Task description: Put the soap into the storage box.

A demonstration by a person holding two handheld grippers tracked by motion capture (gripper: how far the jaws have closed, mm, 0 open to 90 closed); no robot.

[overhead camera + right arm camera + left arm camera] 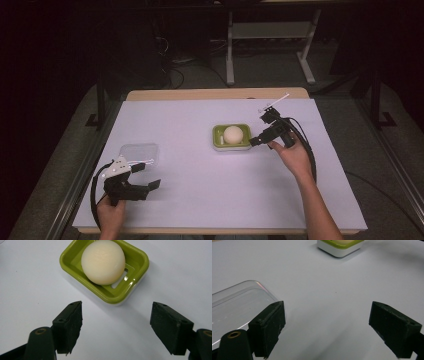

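The room beyond the table [200,200] is dark, with cables and a metal frame on the floor at twelve o'clock; the tabletop itself is covered in pale sheet. I have the right gripper [116,322] with its jaws spread wide and nothing between them, aimed at the green soap dish [75,263], which sits just past table centre toward one o'clock. The cream round soap [103,262] rests in the dish, over its drain slots. In the high view that gripper [254,141] sits just beside the dish's right edge, at three o'clock from it.

My left gripper [327,322] is also spread and empty, down near seven o'clock on the table. Its left jaw lies just beside the rim of the clear plastic lid [239,302], which lies flat on the sheet; I cannot tell if they touch.

My worry is the soap: it is round and smooth, and I judge it would squirt out from the jaws if I close off-centre or too high on its curve. The dish looks light, so a jaw that catches its wall may shove or tip it instead. On the left, the lid is thin and flat, and a careless sweep could slide it off toward the near edge. Nothing else stands between gripper and dish.
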